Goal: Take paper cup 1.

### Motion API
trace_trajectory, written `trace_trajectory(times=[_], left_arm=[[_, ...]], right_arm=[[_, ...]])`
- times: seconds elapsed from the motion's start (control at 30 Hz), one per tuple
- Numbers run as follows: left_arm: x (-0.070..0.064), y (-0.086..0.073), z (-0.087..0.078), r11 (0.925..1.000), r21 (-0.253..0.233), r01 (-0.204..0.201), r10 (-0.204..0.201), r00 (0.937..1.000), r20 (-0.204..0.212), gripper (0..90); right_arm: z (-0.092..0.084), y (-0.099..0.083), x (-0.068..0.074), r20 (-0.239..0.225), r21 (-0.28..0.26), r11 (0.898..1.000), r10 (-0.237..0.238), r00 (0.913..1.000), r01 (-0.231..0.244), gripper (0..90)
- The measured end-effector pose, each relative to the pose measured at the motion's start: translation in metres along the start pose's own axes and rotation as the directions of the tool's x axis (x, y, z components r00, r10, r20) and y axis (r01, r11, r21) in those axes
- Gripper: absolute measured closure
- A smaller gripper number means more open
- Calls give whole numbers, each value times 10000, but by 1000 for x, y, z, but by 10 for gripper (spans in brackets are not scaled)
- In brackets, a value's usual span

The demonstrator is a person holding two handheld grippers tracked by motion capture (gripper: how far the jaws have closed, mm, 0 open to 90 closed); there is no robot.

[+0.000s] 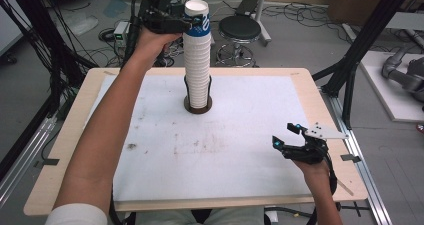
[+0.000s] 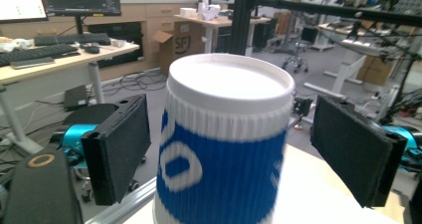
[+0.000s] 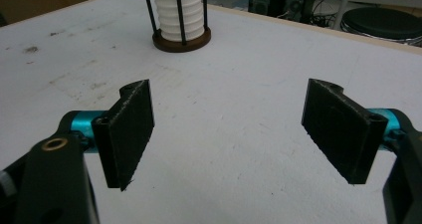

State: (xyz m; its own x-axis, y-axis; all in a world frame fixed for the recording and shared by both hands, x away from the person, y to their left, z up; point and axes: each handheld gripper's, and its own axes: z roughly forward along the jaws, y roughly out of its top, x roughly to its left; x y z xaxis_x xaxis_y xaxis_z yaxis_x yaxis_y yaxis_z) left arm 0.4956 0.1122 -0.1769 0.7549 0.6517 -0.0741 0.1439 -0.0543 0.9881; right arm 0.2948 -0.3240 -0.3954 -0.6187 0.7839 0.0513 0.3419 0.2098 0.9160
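Reach for the top cup point(image 2: 226, 149) is the step in hand: at upper centre of the high view the left gripper point(image 1: 192, 24) straddles it atop the stack point(image 1: 197, 70), jaws apart, untouched, so closing comes next, while the right gripper point(image 1: 286, 135) waits agape at lower right.

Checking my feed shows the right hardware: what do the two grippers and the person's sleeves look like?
Both the left gripper and right gripper are black with flat rectangular padded jaws, teal fittings, a grey three-cornered top plate and a black trailing cable. A white sleeve shows on the left arm.
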Motion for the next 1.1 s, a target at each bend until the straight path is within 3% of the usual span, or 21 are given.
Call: trace_trajectory(times=[0.2, 0.27, 0.37, 0.53, 0.83, 1.1], left_arm=[[-1, 5, 15, 10000, 23, 69, -69, 9999, -139, 160], [-1, 5, 18, 9999, -14, 102, -102, 9999, -98, 212], [-1, 5, 18, 9999, -155, 52, -53, 9999, -99, 281], [0, 8, 16, 9994, -292, 189, -196, 9996, -227, 293], [-8, 33, 3, 9955, -947, -1, -21, 9997, -230, 295], [-10, 53, -16, 9872, -1596, 52, -94, 9996, -255, 298]], right_arm=[[0, 0, 0, -34, 6, 10000, -7, 10000, 7, 211], [0, 0, 0, -44, 29, 10000, 73, 10000, -73, 211], [-1, 0, 0, -51, 19, 10000, 95, 9999, -95, 211], [-2, -1, 0, -26, -5, 10000, 81, 10000, -81, 211], [-1, 0, 0, -60, 17, 10000, 78, 10000, -77, 211], [-1, 0, 1, -63, 12, 10000, 72, 10000, -72, 211]])
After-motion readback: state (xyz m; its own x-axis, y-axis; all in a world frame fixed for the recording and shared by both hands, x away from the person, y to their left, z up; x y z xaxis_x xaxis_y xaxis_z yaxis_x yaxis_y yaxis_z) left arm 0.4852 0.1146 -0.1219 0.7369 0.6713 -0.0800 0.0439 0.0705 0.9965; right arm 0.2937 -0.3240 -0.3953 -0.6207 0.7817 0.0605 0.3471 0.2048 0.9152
